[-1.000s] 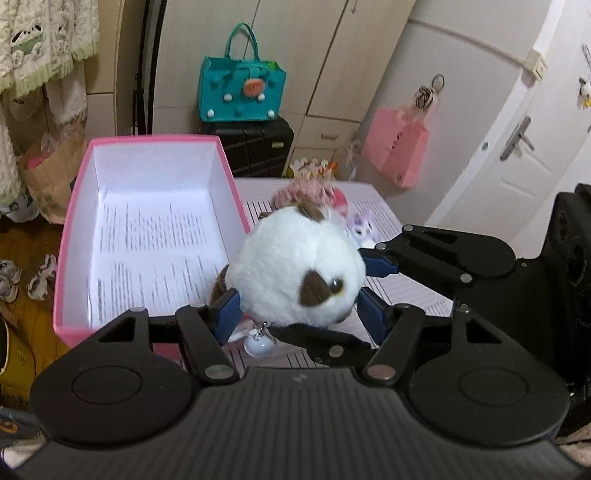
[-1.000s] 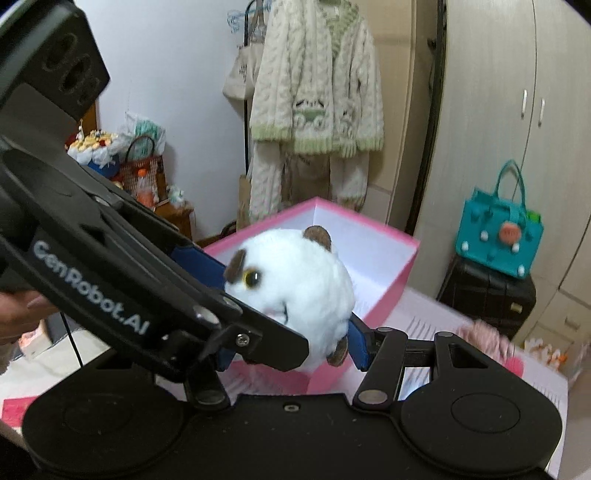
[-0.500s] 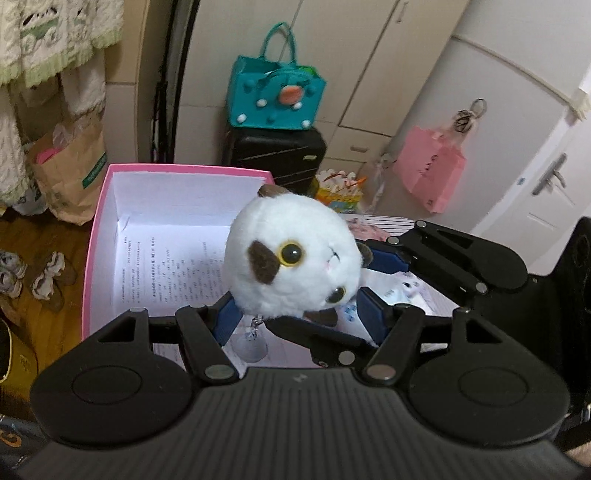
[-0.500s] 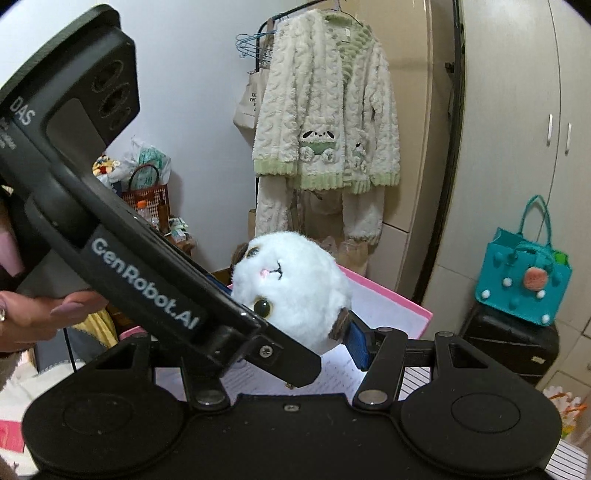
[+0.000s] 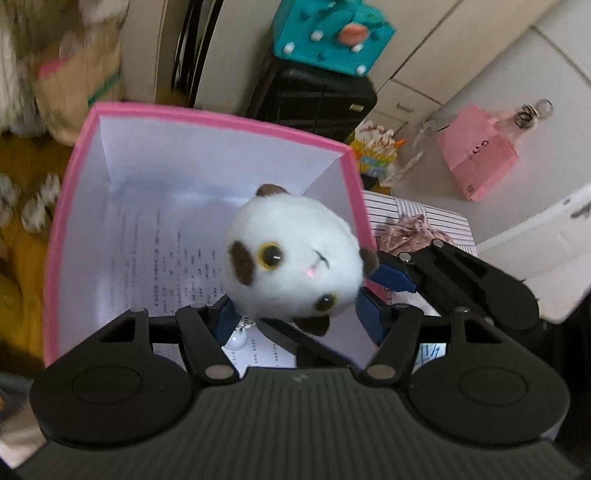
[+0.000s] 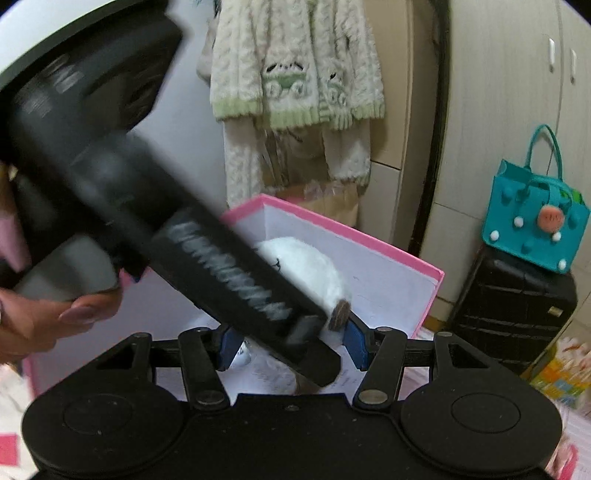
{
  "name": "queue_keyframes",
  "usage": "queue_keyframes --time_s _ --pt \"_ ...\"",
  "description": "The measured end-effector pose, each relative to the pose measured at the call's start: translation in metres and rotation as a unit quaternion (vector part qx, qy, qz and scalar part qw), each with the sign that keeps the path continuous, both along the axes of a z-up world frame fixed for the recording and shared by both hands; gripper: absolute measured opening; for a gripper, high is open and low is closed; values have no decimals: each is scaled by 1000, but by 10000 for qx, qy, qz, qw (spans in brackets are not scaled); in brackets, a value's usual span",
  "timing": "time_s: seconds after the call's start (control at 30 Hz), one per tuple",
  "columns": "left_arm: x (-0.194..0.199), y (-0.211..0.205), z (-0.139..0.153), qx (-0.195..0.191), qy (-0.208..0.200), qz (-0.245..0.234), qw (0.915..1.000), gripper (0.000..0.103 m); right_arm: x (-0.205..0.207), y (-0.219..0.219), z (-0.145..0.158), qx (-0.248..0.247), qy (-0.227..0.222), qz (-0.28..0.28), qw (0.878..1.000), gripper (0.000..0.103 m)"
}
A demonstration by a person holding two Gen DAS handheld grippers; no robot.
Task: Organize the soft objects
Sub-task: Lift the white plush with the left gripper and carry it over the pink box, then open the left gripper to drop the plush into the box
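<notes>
both grippers pinch the white plush (image 5: 295, 258): left gripper (image 5: 299, 314) and right gripper (image 6: 291, 343) each w/ blue pads squeezing its sides. plush hangs over the pink box (image 5: 221, 122), near its right wall, so the drop is straight down.

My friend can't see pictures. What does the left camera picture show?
A round white plush toy with brown patches is squeezed between the left gripper and the right gripper, above an open pink box lined with printed paper. Behind it stand a black suitcase topped by a teal bag.
</notes>
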State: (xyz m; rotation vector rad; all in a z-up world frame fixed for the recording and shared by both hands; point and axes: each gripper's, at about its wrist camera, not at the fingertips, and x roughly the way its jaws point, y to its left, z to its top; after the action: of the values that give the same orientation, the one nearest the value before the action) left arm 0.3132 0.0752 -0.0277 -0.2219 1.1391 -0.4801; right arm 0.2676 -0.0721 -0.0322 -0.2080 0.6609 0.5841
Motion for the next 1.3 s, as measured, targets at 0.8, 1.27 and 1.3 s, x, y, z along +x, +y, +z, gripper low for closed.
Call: queue_keyframes --time_s 0.8,1.27,1.3 --pt "38 20 -40 -373 526 433 9970 48 8 12 -14 -1446 -325 602 9871 44" --pt "-16 16 10 384 -615 325 9968 65 -39 -30 26 -225 641 578 9960 47" --pt "-21 15 14 437 -638 296 9966 65 -41 -31 28 -203 741 549 9955 47"
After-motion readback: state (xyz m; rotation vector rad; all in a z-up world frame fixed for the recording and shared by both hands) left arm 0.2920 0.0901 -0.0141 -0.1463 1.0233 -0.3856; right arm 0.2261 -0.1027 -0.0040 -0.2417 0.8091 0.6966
